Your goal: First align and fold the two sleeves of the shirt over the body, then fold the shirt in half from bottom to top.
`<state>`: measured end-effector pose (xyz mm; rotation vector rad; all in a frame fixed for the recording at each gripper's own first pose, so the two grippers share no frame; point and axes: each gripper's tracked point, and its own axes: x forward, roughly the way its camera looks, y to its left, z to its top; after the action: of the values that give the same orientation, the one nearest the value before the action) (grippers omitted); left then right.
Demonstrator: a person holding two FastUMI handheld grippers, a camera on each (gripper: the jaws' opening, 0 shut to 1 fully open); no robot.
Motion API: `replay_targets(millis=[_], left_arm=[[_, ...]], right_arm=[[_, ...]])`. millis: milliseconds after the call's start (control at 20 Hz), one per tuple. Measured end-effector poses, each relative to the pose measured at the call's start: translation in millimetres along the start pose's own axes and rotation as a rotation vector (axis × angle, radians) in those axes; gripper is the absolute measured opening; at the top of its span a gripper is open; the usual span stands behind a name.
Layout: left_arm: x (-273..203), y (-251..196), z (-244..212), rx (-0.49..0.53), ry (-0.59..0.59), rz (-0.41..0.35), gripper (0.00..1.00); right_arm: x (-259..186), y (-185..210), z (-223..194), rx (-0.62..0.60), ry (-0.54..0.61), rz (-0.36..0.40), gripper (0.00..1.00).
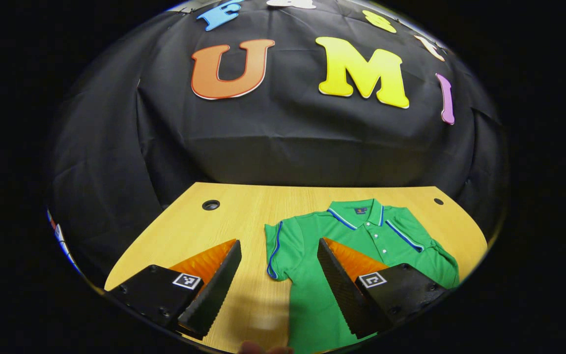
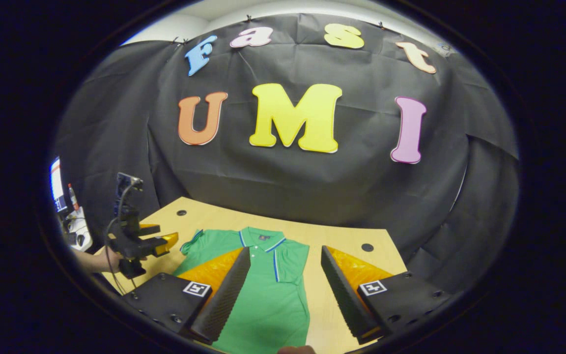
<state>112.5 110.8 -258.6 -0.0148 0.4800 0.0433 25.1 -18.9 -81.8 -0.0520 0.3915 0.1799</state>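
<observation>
- Both grippers are released and grasp nothing: my left gripper [image 1: 279, 275] has its jaws wide apart above the table [image 1: 199, 231], and my right gripper [image 2: 285, 282] is equally spread.
- I see the green polo shirt [image 1: 361, 246] lying flat on the wooden table, collar toward the booth wall, hem toward me, so its long axis runs away from me.
- Both sleeves lie spread outward; I judge that no fold is made yet.
- From the left gripper view, the left sleeve [image 1: 280, 248] lies just ahead, between the two fingers, and the body goes off to the right.
- From the right gripper view, the right sleeve [image 2: 293, 263] is ahead between the fingers, with the left gripper [image 2: 165, 243] farther off beside the other sleeve.
- Each gripper is therefore nearer to its own sleeve; I think the coming move is to go down on the sleeve edge and carry it inward across the body.
</observation>
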Motion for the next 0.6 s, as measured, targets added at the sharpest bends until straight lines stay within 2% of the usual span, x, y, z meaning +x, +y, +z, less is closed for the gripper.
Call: replay_targets(millis=[100, 400, 450, 500, 600], left_arm=[[23.0, 2.4, -8.6, -0.001, 0.02, -0.001, 1.0], [73.1, 10.8, -44.1, 0.021, 0.094, 0.002, 1.0], [78.7, 13.2, -49.8, 0.02, 0.109, 0.003, 1.0], [83.7, 14.5, -54.6, 0.023, 0.123, 0.001, 0.99], [92.2, 17.4, -60.3, 0.028, 0.145, -0.001, 0.99]], right_arm=[[-4.1, -3.4, -3.8, -0.005, 0.014, -0.013, 0.92], [-3.6, -16.2, -19.1, 0.003, 0.058, -0.055, 0.94], [-3.6, -19.0, -21.5, 0.007, 0.064, -0.062, 0.91], [-3.3, -22.8, -22.6, 0.01, 0.07, -0.073, 0.94], [-0.4, -27.4, -28.0, 0.019, 0.086, -0.084, 0.94]])
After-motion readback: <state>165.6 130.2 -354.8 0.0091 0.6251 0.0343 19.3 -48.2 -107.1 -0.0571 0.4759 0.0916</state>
